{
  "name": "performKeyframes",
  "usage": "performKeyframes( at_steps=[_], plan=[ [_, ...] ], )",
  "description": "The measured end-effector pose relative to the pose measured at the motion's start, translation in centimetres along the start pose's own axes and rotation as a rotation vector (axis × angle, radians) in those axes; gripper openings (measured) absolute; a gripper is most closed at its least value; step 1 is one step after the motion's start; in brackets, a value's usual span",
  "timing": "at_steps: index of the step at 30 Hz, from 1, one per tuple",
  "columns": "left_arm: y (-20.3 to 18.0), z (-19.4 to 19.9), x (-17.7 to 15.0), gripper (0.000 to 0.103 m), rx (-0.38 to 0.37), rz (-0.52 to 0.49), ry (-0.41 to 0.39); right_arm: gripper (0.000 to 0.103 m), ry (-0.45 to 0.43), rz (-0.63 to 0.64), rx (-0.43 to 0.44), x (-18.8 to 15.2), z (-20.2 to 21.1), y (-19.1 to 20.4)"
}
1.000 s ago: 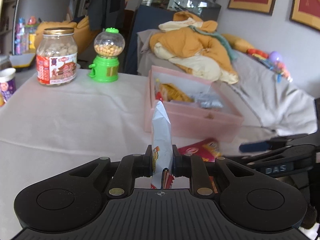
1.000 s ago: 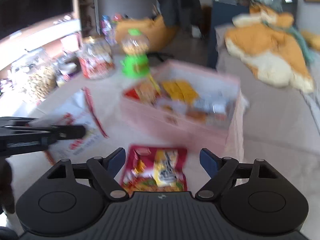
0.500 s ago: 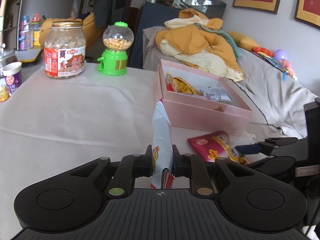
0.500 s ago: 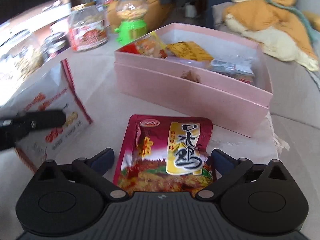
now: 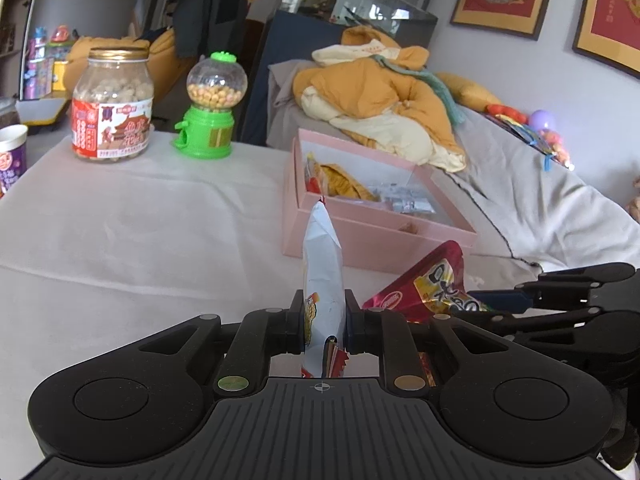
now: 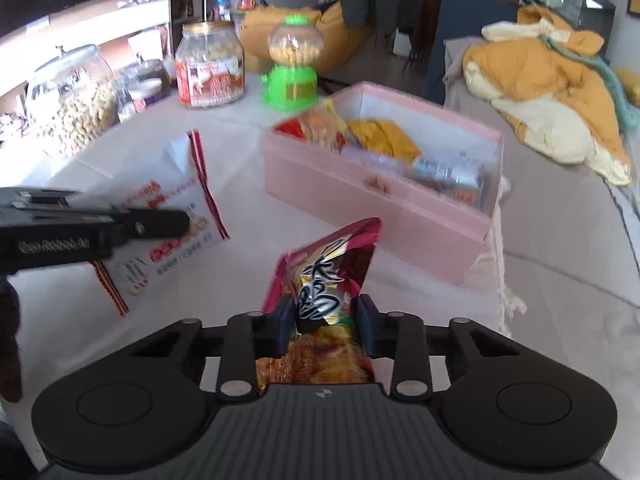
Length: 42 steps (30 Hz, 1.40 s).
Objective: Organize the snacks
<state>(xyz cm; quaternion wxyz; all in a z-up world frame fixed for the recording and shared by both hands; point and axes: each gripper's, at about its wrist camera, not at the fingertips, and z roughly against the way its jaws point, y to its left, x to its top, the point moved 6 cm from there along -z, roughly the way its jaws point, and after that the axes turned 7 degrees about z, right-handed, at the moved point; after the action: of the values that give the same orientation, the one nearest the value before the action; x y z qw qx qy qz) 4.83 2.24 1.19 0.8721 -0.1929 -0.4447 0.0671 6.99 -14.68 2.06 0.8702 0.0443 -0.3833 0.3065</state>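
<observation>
My left gripper [image 5: 323, 322] is shut on a white snack packet [image 5: 322, 268], held edge-on above the table; it also shows in the right wrist view [image 6: 168, 216], with the left gripper [image 6: 176, 220] on it. My right gripper [image 6: 325, 316] is shut on a red snack pouch [image 6: 328, 276] and holds it lifted and crumpled; the pouch also shows in the left wrist view [image 5: 428, 284]. A pink box [image 5: 376, 236] holding several snacks stands ahead on the table; it also shows in the right wrist view [image 6: 380, 204].
A labelled peanut jar [image 5: 114, 104], a green gumball machine [image 5: 210, 108] and a small cup [image 5: 10, 158] stand at the table's far left. A big glass jar [image 6: 70, 100] is at the left. A bed with orange bedding [image 5: 384, 100] lies behind the table.
My right gripper has closed on the red pouch and lifted it off the table. My left gripper still holds the white packet and has shifted slightly.
</observation>
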Motion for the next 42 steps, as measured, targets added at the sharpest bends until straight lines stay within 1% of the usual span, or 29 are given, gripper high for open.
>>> performKeyframes(
  at_steps=[5,9,11,13,14,16,17,19,21,23,24,26,29,32,34,36,37,38,39,40,41,42],
  plan=[
    [0.2,-0.4,-0.3,0.021,0.001,0.010,0.016,0.027,-0.008,-0.019,0.016,0.1,0.5,0.1],
    [0.8,-0.6,-0.6,0.021,0.008,0.021,0.022,0.026,-0.039,-0.016,0.046,0.6,1.7,1.3],
    [1.3,-0.4,-0.5,0.021,0.017,0.035,0.014,0.025,-0.045,-0.031,0.101,0.9,1.8,2.2],
    [1.9,-0.2,-0.4,0.021,0.022,0.047,0.010,0.026,-0.005,-0.036,0.150,0.7,0.6,3.4],
    [2.1,-0.1,-0.5,0.021,0.024,0.050,0.010,0.030,0.004,-0.024,0.134,0.4,-0.2,4.0],
    [2.3,-0.1,-0.6,0.021,0.026,0.052,0.015,0.029,0.018,0.022,0.049,0.1,-1.7,4.7],
    [2.4,-0.1,-0.6,0.021,0.026,0.052,0.016,0.029,0.035,0.013,0.044,-0.1,-2.5,4.6],
    [2.4,-0.2,-0.6,0.021,0.024,0.052,0.014,0.025,0.055,-0.042,0.062,-0.1,-3.7,3.8],
    [2.0,-0.3,-0.5,0.021,0.016,0.044,0.010,0.015,0.049,-0.061,0.044,0.3,-3.8,3.0],
    [1.2,-0.6,-0.1,0.021,0.004,0.023,0.006,0.015,0.033,-0.083,0.080,1.1,-3.1,2.5],
    [0.8,-0.7,0.3,0.021,-0.007,0.013,0.002,0.015,0.016,-0.091,0.090,1.5,-2.5,2.1],
    [-0.5,-0.8,1.8,0.021,-0.034,0.000,-0.011,0.015,-0.029,-0.095,0.075,2.8,-1.2,1.3],
    [-3.0,-0.8,5.3,0.021,-0.085,-0.040,-0.061,0.015,-0.107,-0.125,0.060,5.5,1.3,-1.1],
    [-5.6,-0.9,10.3,0.021,-0.182,-0.030,-0.105,0.015,-0.175,-0.139,-0.014,9.1,3.4,-4.6],
    [-7.3,-1.4,13.8,0.021,-0.247,-0.025,-0.135,0.015,-0.187,-0.152,-0.055,11.7,4.1,-7.3],
    [-8.4,-2.9,16.3,0.023,-0.325,-0.001,-0.144,0.015,-0.190,-0.178,-0.084,13.9,4.3,-9.9],
    [-8.4,-4.6,17.0,0.025,-0.353,0.025,-0.131,0.015,-0.188,-0.189,-0.100,14.8,4.1,-11.1],
    [-8.0,-6.9,17.2,0.027,-0.356,0.048,-0.097,0.015,-0.181,-0.198,-0.112,15.5,3.6,-12.2],
    [-7.4,-9.4,17.0,0.027,-0.336,0.066,-0.038,0.019,-0.165,-0.201,-0.112,16.1,2.8,-12.8],
    [-6.5,-11.5,16.6,0.027,-0.300,0.084,0.011,0.020,-0.147,-0.203,-0.111,16.6,1.7,-13.3],
    [-5.5,-12.7,16.2,0.027,-0.272,0.101,0.016,0.026,-0.131,-0.206,-0.113,17.0,0.6,-13.6],
    [-4.2,-13.2,15.9,0.027,-0.257,0.115,-0.002,0.035,-0.117,-0.201,-0.109,17.2,-0.4,-13.5]
  ],
)
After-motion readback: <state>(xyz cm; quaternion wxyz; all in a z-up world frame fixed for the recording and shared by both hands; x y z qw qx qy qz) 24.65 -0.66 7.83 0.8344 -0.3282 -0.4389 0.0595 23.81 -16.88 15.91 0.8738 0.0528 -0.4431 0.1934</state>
